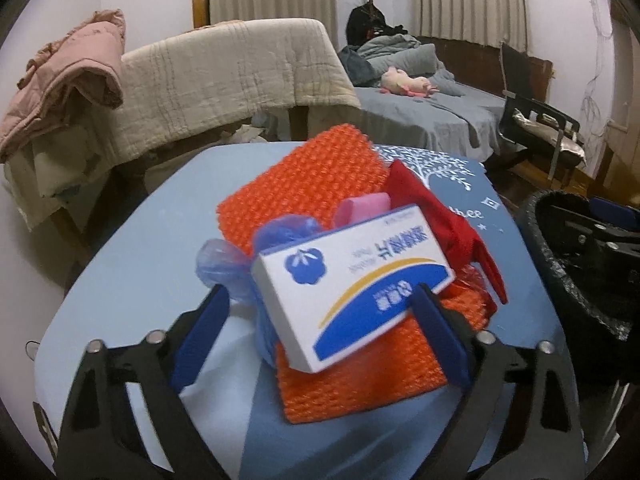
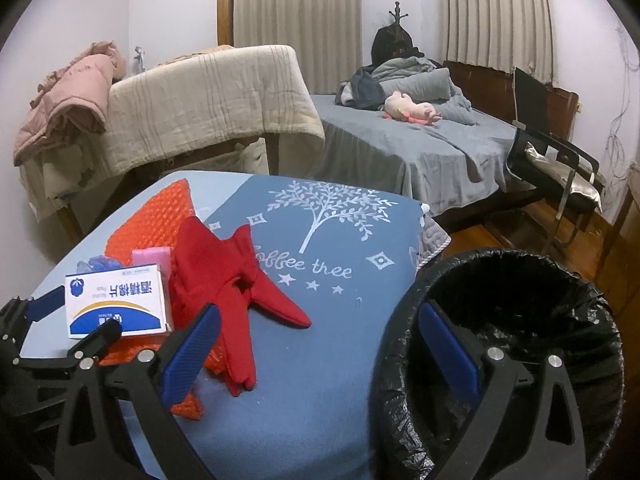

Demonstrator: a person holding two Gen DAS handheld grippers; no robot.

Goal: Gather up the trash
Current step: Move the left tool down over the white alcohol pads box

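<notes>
White-blue box (image 1: 352, 280) sits between left gripper (image 1: 320, 300) fingers, atop orange mesh (image 1: 312, 184) and blue plastic bag (image 1: 224, 260); fingers spread, right finger (image 1: 436, 332) at box edge, left finger (image 1: 200, 336) apart from it. Right gripper (image 2: 320, 332) fingers spread, nothing between; red cloth (image 2: 224, 280) beside its left finger, black-lined bin (image 2: 520, 320) behind right one.

This is a bedroom in a home. A bed (image 2: 420, 152) with grey-blue bedding stands against the far wall, a pink plush toy (image 2: 412, 110) and rumpled pillows lying on it. Behind the bed rise pleated curtains (image 2: 496, 16) and a wooden coat stand (image 2: 396, 16). Left of the bed, a beige quilt (image 2: 200, 100) and a pink padded jacket (image 2: 68, 96) are draped over furniture. Right of the bed sits a black chair (image 2: 560, 160) on a wooden floor.
</notes>
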